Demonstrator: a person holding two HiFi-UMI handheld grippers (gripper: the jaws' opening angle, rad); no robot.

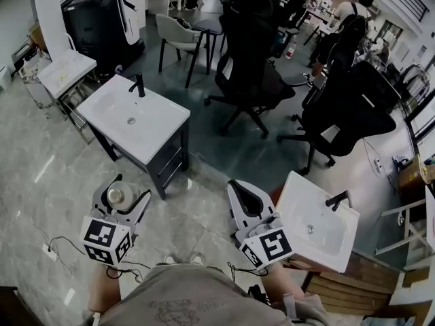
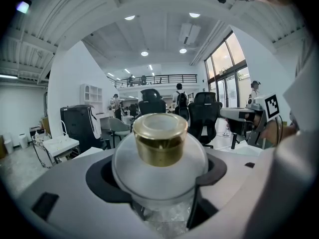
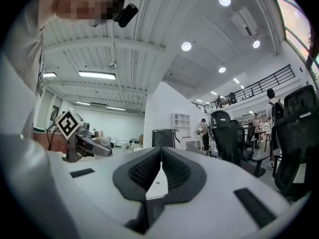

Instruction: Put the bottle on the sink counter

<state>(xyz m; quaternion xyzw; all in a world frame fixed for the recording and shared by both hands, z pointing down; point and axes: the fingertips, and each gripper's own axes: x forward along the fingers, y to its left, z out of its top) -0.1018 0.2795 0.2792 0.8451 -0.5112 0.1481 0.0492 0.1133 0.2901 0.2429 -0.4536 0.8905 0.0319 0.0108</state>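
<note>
The bottle (image 1: 117, 196) is a clear round-shouldered one with a gold cap (image 2: 159, 138). It sits upright between the jaws of my left gripper (image 1: 122, 190), which is shut on its body below the cap. In the left gripper view the bottle (image 2: 158, 166) fills the middle, with the left gripper's (image 2: 158, 176) dark pads against both its sides. A white sink counter (image 1: 160, 124) with a black faucet (image 1: 139, 85) stands ahead of the left gripper, some way off across the floor. My right gripper (image 1: 239, 187) is shut and empty, its ribbed pads (image 3: 144, 171) meeting.
A second white sink (image 1: 299, 206) with a black faucet (image 1: 338, 200) stands just right of the right gripper. A third small sink (image 1: 64, 70) is at the far left. Black office chairs (image 1: 248, 60) and a grey chair (image 1: 178, 36) stand behind the sink counter. People are at the back right.
</note>
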